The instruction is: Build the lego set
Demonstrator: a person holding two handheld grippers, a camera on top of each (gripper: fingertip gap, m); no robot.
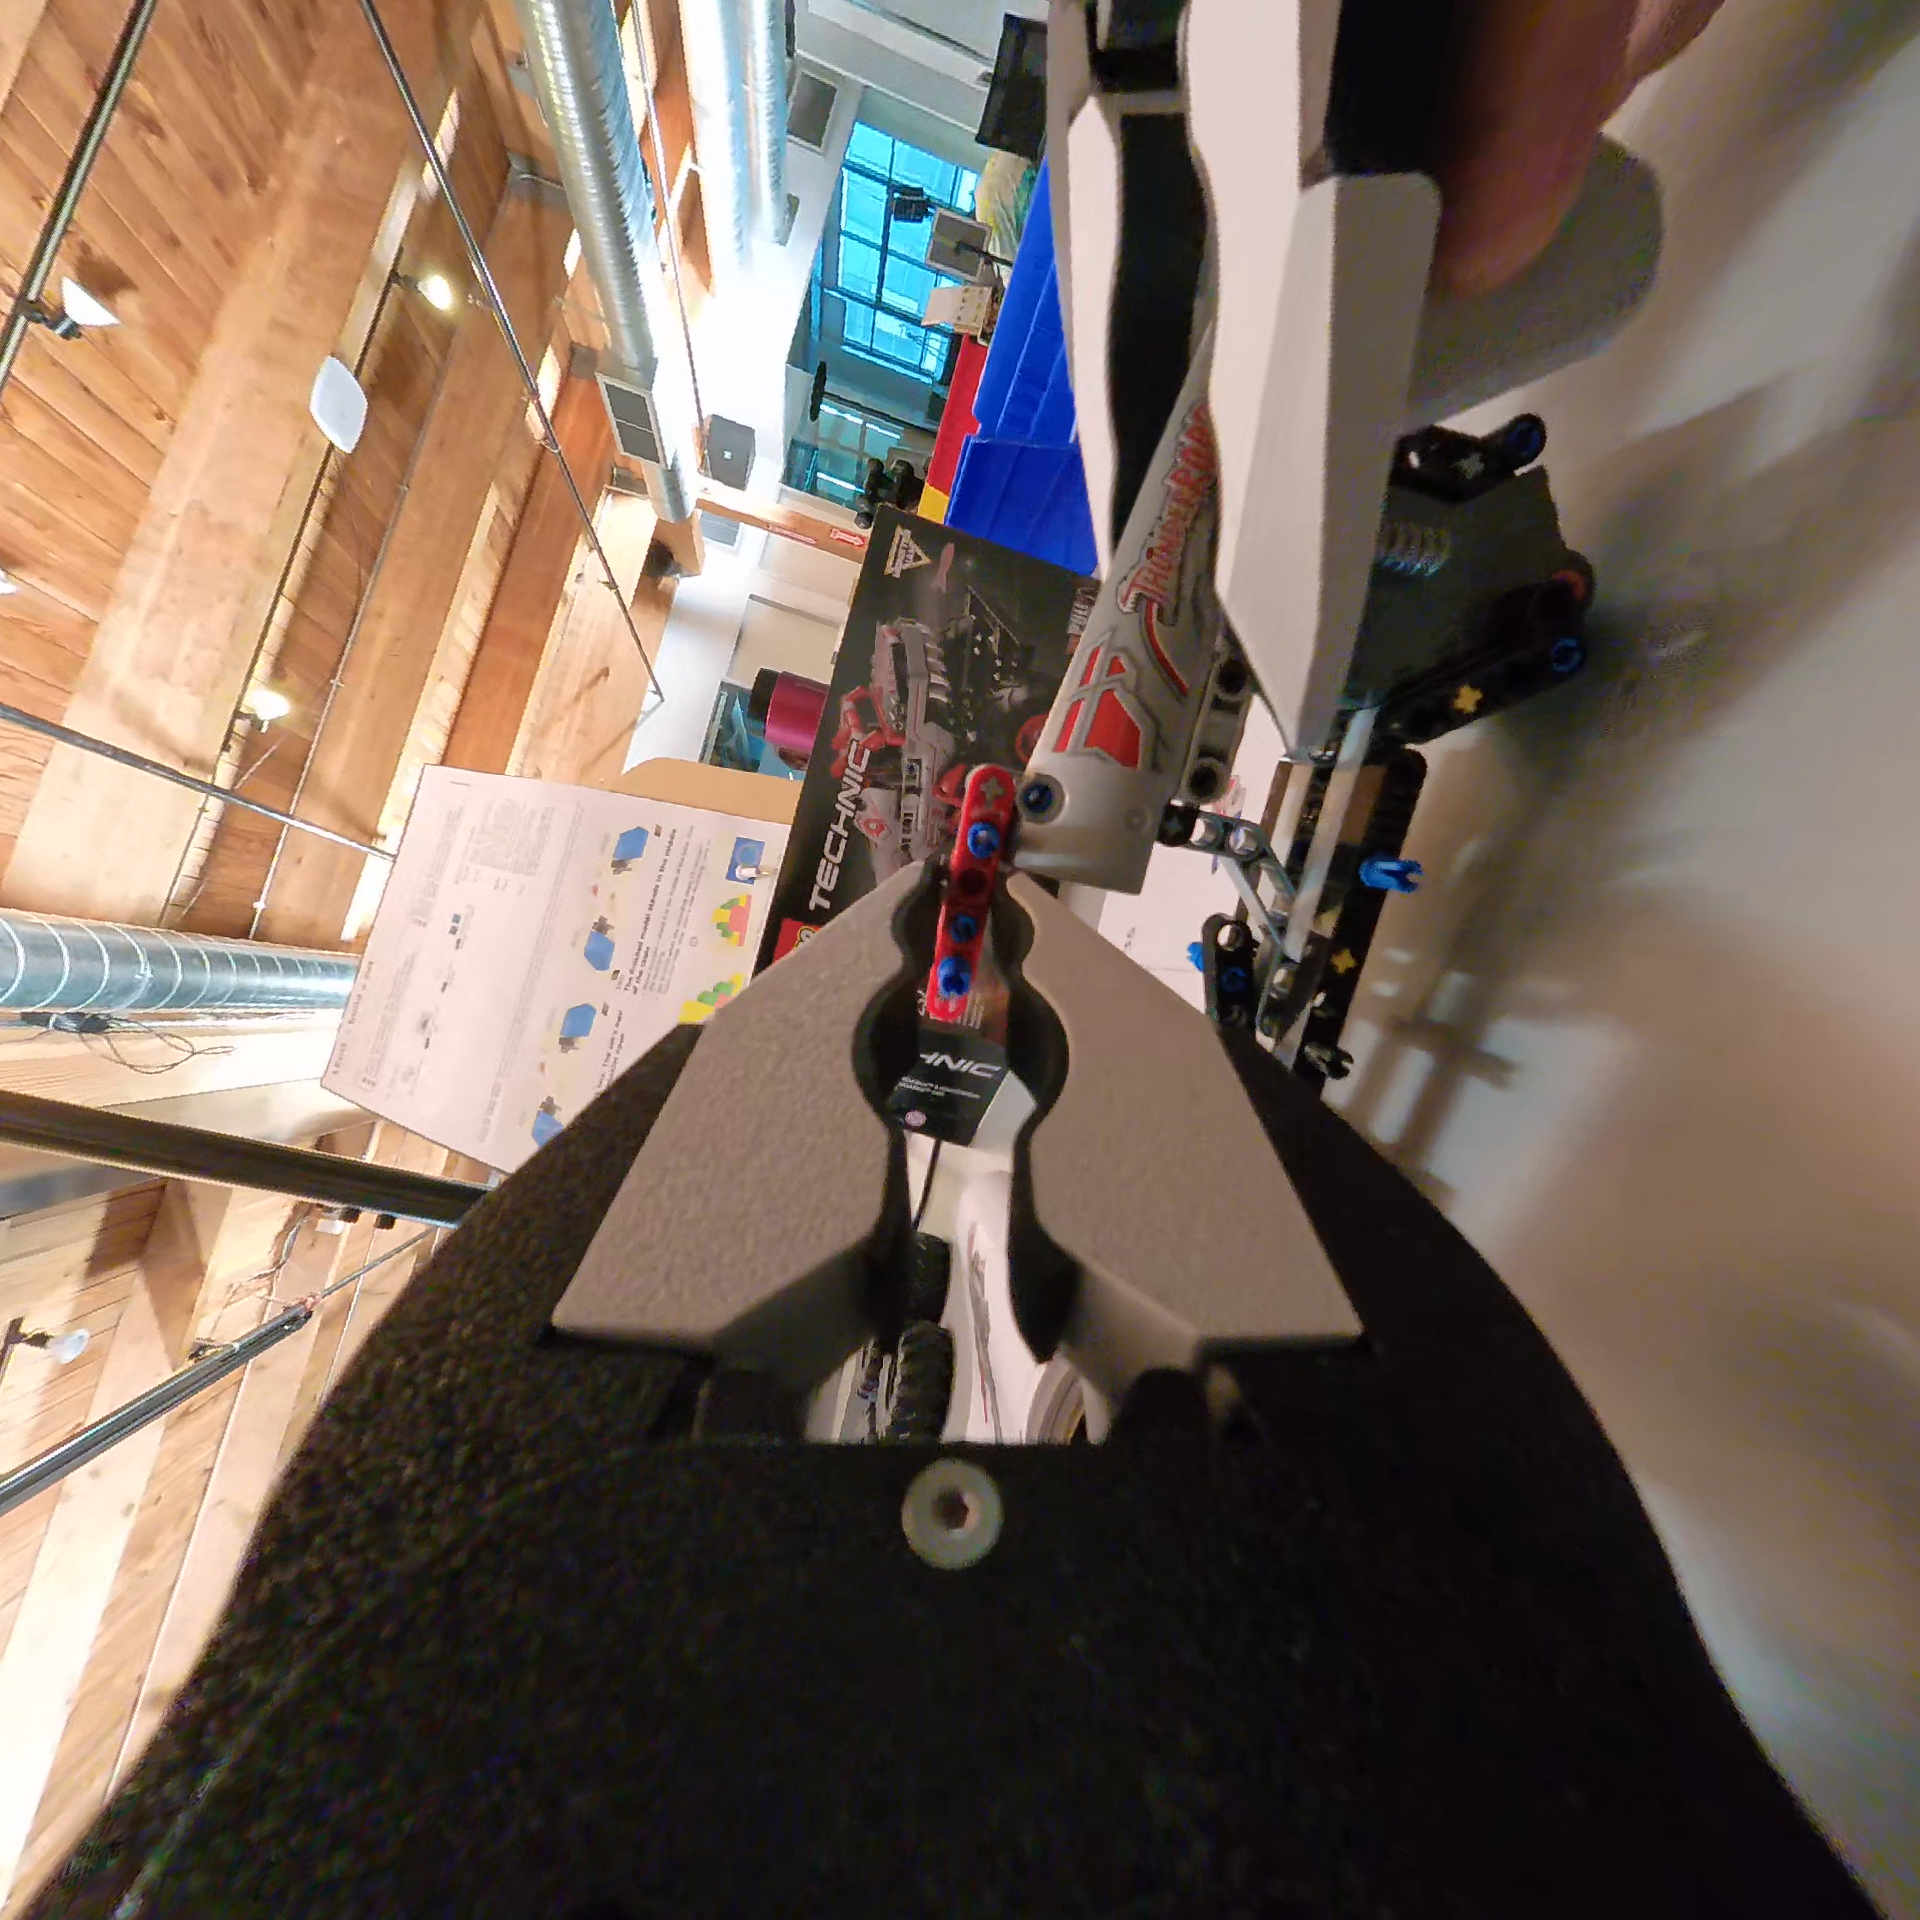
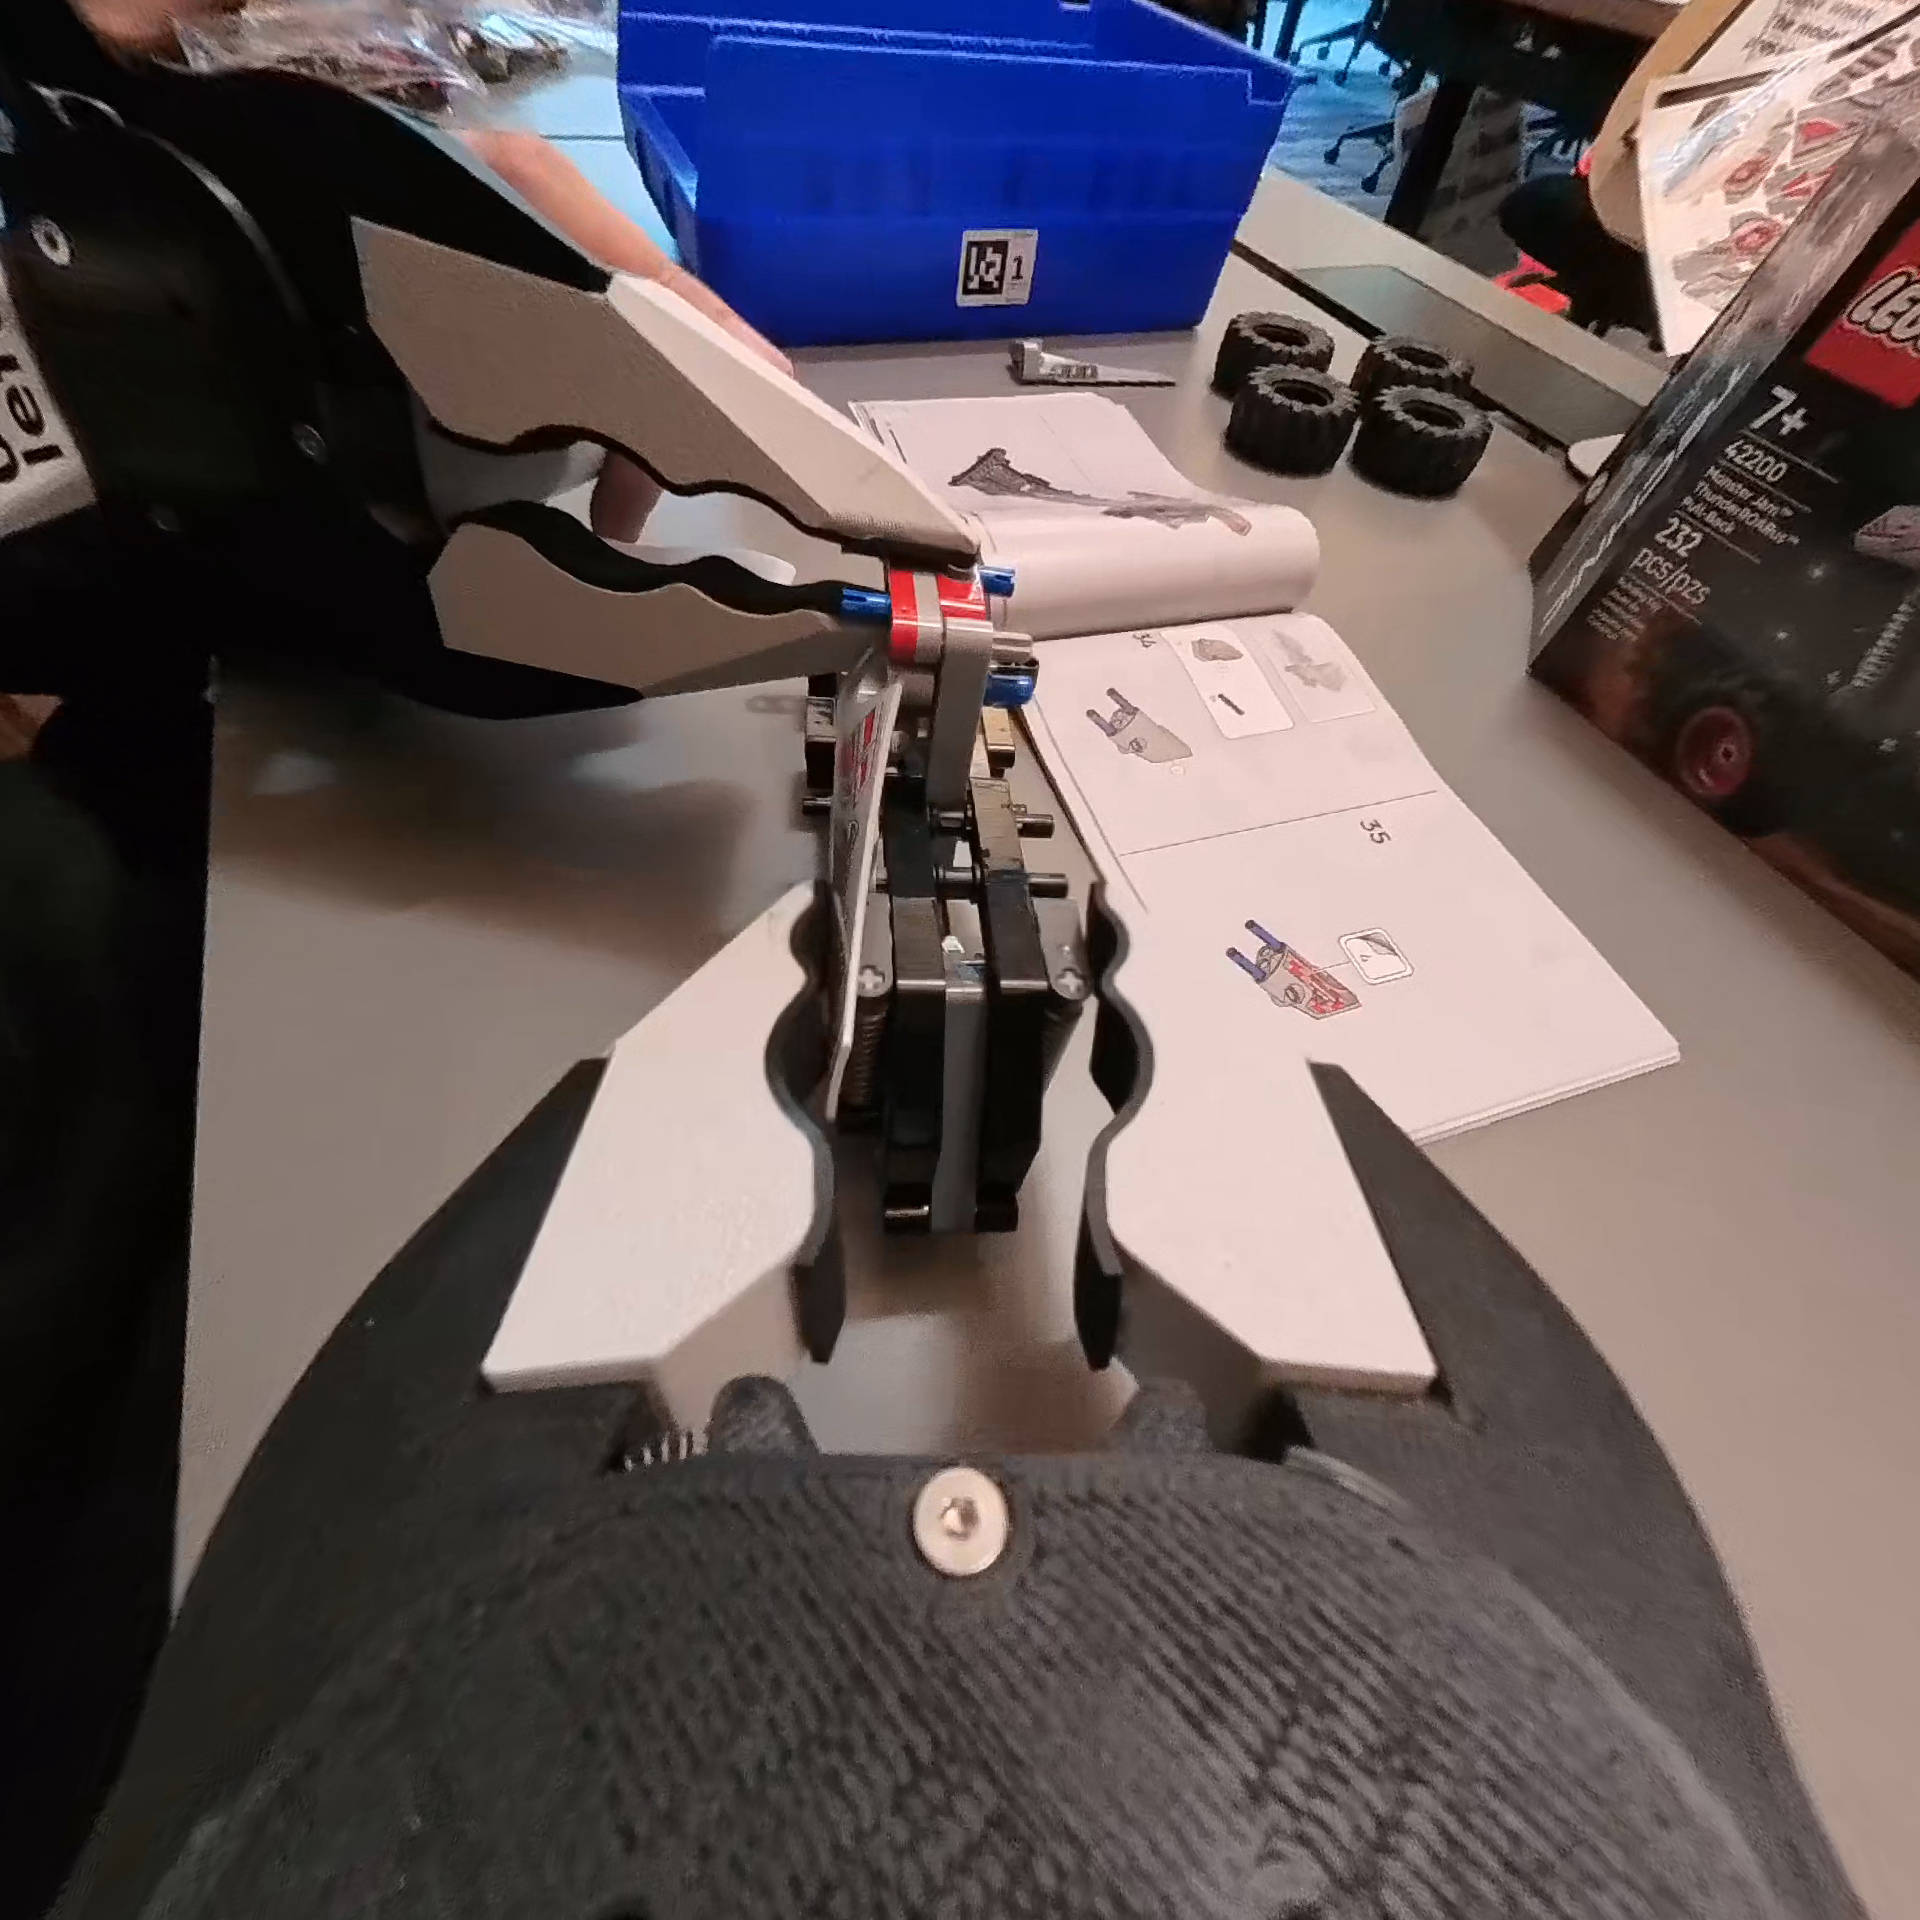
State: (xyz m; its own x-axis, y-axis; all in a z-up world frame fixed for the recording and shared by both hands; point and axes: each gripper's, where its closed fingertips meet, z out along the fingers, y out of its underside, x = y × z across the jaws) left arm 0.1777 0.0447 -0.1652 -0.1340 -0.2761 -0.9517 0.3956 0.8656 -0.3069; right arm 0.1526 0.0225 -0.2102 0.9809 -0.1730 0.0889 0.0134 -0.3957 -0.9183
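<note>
Left gripper point(image 2: 940, 582) is clamped on a red beam point(image 2: 914, 618) atop the model point(image 2: 956, 997); model is gripped by right gripper point(image 2: 956, 1039) on the worktop point(image 2: 468, 935); booklet point(image 2: 1351, 883), tyres point(image 2: 1351, 410), box point(image 2: 1766, 623) are seen rightward

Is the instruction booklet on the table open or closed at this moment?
Open. The instruction booklet lies flat on the table, pages spread showing step drawings, with earlier pages curled over behind the partly built model.
</note>
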